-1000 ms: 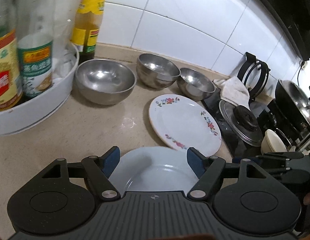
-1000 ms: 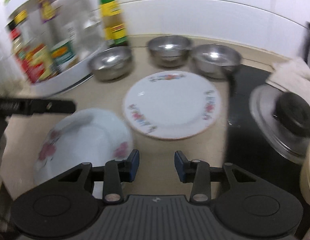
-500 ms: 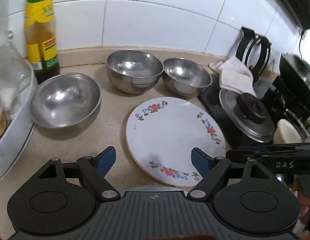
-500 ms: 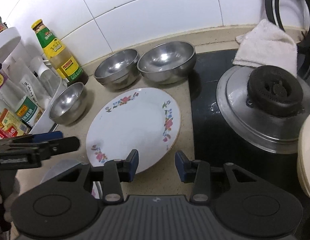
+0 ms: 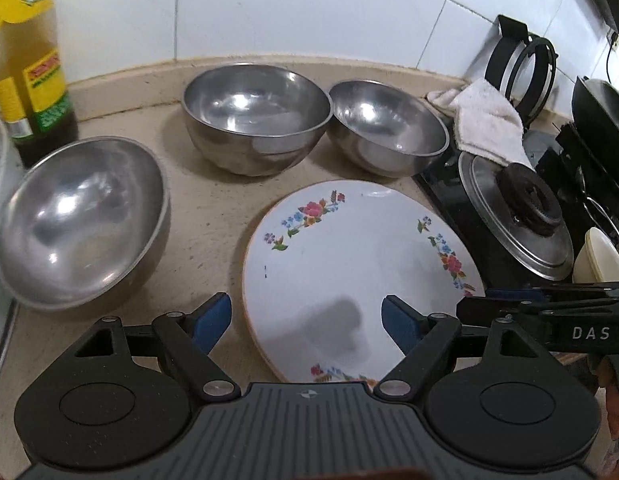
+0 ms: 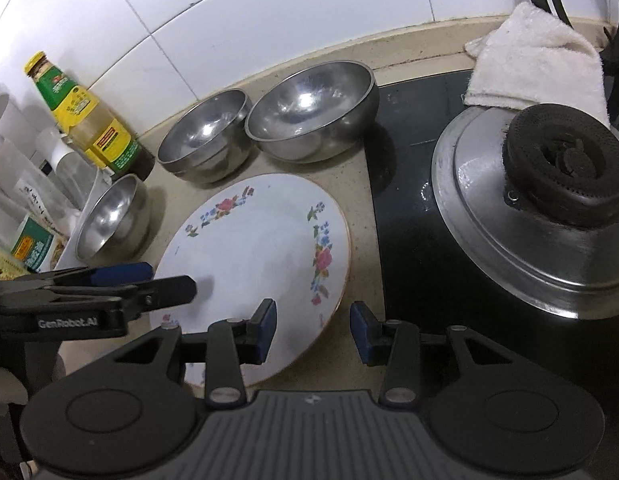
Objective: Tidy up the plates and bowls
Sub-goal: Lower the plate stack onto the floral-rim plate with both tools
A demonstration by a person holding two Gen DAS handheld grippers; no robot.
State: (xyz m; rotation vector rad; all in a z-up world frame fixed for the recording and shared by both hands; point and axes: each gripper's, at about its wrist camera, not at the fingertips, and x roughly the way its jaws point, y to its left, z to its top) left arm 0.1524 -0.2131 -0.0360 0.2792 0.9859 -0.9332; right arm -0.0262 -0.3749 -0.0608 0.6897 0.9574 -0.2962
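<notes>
A white plate with flower prints (image 5: pixel 349 264) lies flat on the beige counter; it also shows in the right wrist view (image 6: pixel 253 256). Three steel bowls stand behind it: left bowl (image 5: pixel 77 220), middle bowl (image 5: pixel 253 116), right bowl (image 5: pixel 389 128). My left gripper (image 5: pixel 307 320) is open and empty, just above the plate's near left edge. My right gripper (image 6: pixel 313 330) is open and empty over the plate's near right rim. Each gripper shows in the other's view, the left gripper (image 6: pixel 121 280) on the left and the right gripper (image 5: pixel 549 308) on the right.
A sauce bottle (image 6: pixel 85 120) and a white tray of bottles (image 6: pixel 29 216) stand at the left. A black stove (image 6: pixel 409 200) with a steel lid (image 6: pixel 529 220) and a white cloth (image 6: pixel 533 64) lies to the right. A cream bowl (image 5: pixel 601 256) sits at far right.
Both grippers have moved forward and right, from a plain white plate near the front to the flowered plate. That white plate has left view. Both stay open.
</notes>
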